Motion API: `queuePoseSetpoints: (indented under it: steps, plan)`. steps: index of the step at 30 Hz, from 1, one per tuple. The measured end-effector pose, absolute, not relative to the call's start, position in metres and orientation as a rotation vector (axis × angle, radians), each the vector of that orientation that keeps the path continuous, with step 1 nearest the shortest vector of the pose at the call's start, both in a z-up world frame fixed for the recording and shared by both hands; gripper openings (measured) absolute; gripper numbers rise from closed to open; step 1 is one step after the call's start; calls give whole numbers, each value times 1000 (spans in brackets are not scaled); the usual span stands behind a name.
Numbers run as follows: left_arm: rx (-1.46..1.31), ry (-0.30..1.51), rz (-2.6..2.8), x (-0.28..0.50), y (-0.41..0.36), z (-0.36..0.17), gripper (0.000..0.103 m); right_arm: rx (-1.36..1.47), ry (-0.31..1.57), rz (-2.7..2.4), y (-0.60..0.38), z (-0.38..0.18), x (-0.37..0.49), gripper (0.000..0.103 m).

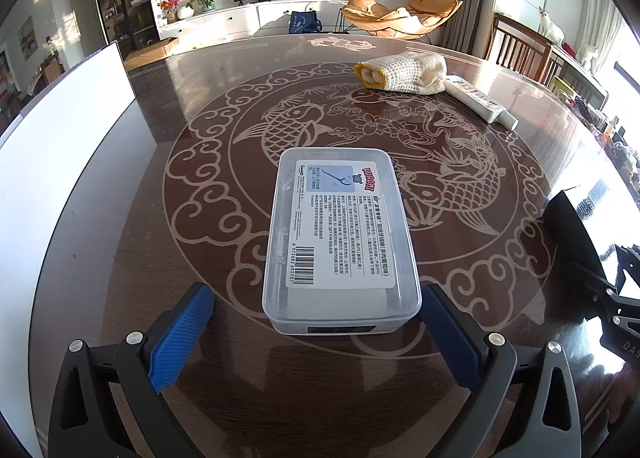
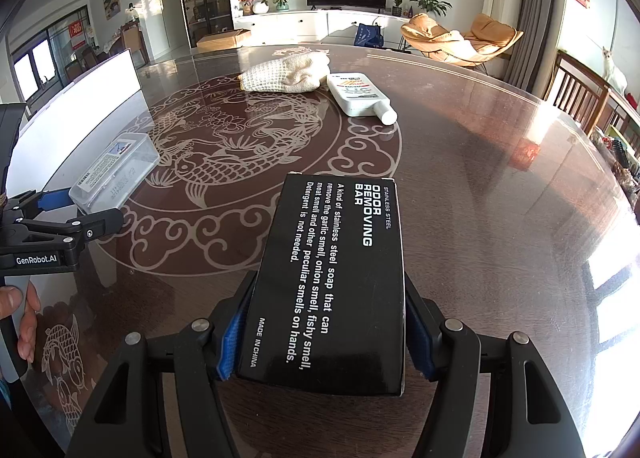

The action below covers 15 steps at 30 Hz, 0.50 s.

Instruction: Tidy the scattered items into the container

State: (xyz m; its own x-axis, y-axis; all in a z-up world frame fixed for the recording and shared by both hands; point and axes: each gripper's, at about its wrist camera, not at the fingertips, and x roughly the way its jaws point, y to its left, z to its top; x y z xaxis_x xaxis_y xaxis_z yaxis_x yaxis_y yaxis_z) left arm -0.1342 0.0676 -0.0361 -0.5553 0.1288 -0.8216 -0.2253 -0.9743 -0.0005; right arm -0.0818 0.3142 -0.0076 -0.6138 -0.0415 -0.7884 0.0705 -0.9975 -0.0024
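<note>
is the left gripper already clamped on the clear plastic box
No, the left gripper has its jaws spread wide on either side of the clear plastic box, with visible gaps and no contact.

2 low wrist views, perhaps sharing table [image 1: 120, 218].

Clear plastic box [image 1: 340, 234] between open left hand-held gripper [image 1: 316, 330] pads, fish-patterned table [image 1: 120, 218]

Bright daylight came in from about three o'clock, throwing glare across the glossy table [image 2: 500, 146] and blowing out the window [image 1: 628, 70], while both sharp fisheye views curved strongly and darkened to black at their corners.
</note>
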Motion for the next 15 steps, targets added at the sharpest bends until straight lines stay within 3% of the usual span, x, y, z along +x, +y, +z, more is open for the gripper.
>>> queuePoseSetpoints:
  steps: [15]
  plan:
    - [-1360, 154, 2598, -136, 69, -37, 103, 1350, 51, -2767, 314, -8, -82, 67]
